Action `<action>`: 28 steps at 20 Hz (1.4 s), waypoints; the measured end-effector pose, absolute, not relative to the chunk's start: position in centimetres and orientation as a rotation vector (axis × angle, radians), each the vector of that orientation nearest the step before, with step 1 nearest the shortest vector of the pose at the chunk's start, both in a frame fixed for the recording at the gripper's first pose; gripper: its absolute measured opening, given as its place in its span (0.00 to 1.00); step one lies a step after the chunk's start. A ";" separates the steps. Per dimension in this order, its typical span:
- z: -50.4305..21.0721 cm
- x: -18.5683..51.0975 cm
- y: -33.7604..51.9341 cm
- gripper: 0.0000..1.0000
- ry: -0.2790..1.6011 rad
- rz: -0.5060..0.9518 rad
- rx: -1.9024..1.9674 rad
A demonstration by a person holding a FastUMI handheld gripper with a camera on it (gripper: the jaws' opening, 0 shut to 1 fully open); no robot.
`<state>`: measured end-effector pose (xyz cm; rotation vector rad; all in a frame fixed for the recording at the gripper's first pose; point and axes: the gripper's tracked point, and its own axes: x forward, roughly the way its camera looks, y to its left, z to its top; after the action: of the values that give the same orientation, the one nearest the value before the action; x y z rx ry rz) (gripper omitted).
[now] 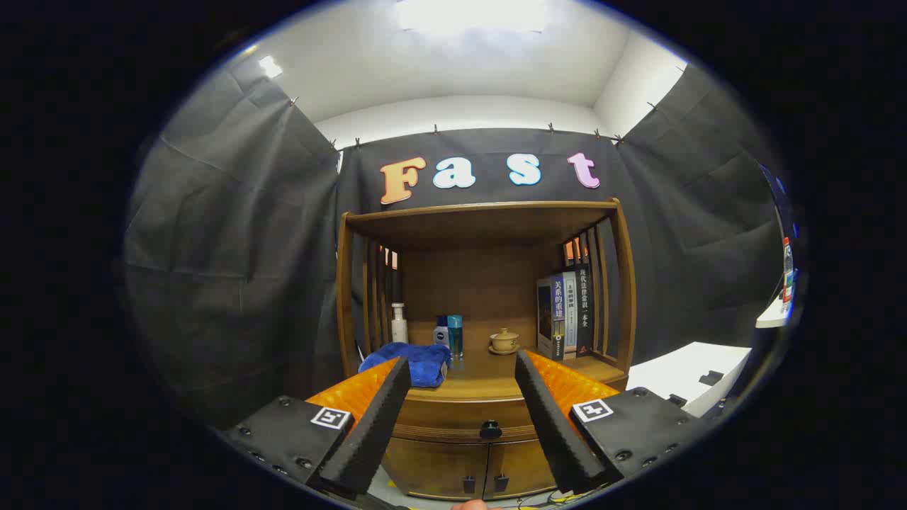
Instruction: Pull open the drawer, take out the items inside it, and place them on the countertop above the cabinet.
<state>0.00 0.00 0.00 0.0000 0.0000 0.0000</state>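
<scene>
Fingers [375, 418] of the hand-held gripper [460, 365] point level toward the front of a wooden cabinet [489, 283], held well back from it and touching nothing. They are spread wide, with nothing between them but open air; the gap frames the middle of the cabinet. A small bit of a person's finger [469, 505] shows just below, between the finger bases.

The drawer [460, 414] sits shut under the table [489, 375], its dark round knob [490, 429] lying between the two fingers and beyond their tips. What is inside the drawer cannot be seen. Below it are two small doors [453, 467], each with a dark handle.

On the table, from left to right: a white pump bottle [399, 323] near the left slats, a folded blue towel [418, 361] partly behind the left fingertip, a small dark blue bottle [441, 331] just beside a teal bottle [455, 334], a small lidded teacup [504, 341] on its saucer, and a row of upright books [565, 312] against the right slats. Right of the cabinet stands a white surface [687, 372], well apart from it.
</scene>
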 end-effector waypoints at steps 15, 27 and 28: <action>-0.1 -0.8 0.2 0.97 -0.032 -0.003 0.020; -8.6 8.4 -3.7 0.98 0.020 -0.021 -0.052; -11.6 9.6 -4.3 0.98 0.066 -0.033 -0.070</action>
<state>9.64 -4.30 -11.65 -0.0695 0.0656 -0.0330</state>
